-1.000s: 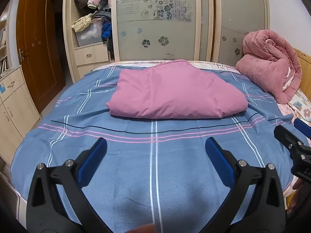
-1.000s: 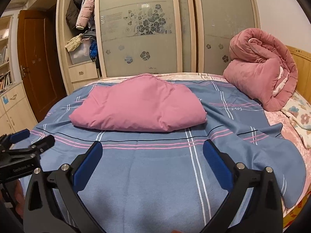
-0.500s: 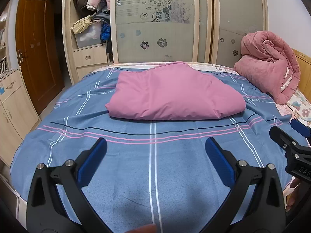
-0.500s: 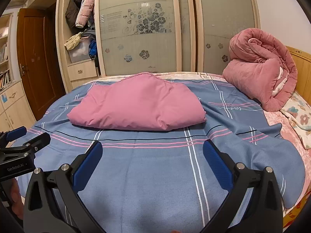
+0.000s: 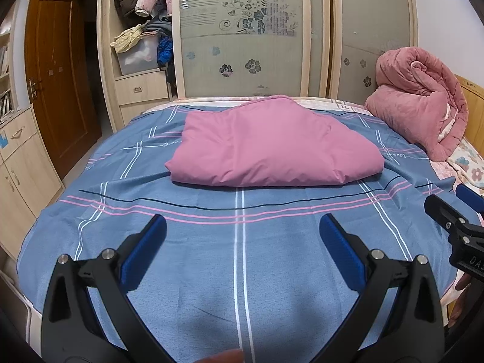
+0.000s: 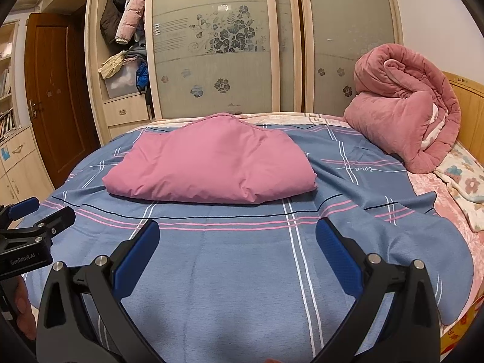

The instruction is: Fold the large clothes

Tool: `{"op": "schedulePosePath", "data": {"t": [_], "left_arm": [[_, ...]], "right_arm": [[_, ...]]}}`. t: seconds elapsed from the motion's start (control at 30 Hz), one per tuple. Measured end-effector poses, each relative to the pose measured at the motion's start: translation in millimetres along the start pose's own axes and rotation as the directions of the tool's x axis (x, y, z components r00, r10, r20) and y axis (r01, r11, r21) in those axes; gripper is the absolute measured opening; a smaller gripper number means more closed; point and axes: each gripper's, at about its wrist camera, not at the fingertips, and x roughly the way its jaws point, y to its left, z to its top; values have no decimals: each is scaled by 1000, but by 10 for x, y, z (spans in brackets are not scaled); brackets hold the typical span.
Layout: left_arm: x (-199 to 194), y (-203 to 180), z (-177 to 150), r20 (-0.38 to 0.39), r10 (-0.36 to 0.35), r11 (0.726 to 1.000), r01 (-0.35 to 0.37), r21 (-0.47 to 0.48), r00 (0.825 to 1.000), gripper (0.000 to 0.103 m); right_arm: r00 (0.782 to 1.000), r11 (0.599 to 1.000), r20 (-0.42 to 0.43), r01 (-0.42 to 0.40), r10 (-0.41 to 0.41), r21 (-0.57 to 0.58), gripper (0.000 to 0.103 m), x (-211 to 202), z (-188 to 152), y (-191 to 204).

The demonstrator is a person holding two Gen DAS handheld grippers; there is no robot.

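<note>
A folded pink padded garment [image 5: 272,145] lies flat on the far middle of the bed; it also shows in the right wrist view [image 6: 211,166]. My left gripper [image 5: 242,227] is open and empty, held above the near part of the blue striped sheet [image 5: 193,260], well short of the garment. My right gripper [image 6: 237,233] is open and empty too, over the same sheet [image 6: 248,272]. Each gripper shows at the edge of the other's view: the right one [image 5: 453,220] and the left one [image 6: 36,227].
A rolled pink quilt [image 5: 420,103] sits at the bed's far right by a wooden headboard [image 6: 469,103]. A wardrobe with frosted sliding doors [image 5: 242,39] stands behind the bed. Its open section holds clothes [image 5: 142,24]. A brown door [image 5: 57,84] and cabinets [image 5: 18,163] are left.
Both grippers stay open and empty. Both views have shifted slightly, as if the grippers drew back and lifted a little; the garment has not moved.
</note>
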Motion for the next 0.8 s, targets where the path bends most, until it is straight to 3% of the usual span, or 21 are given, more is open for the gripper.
{"op": "schedulePosePath", "data": {"t": [0.23, 0.4, 0.6, 0.8], "left_arm": [[15, 6, -9, 3, -7, 1000, 7, -5, 1000, 101], [33, 35, -17, -11, -50, 998, 50, -32, 999, 101], [24, 7, -51, -14, -9, 1000, 8, -24, 1000, 101], [0, 29, -55, -20, -40, 999, 40, -36, 999, 101]], "right_arm": [[1000, 1000, -2, 0, 0, -1, 102, -5, -5, -16], [1000, 1000, -3, -2, 2, -1, 102, -5, -3, -18], [1000, 1000, -3, -6, 6, -3, 102, -11, -6, -23], [1000, 1000, -4, -9, 9, -5, 102, -18, -4, -12]]}}
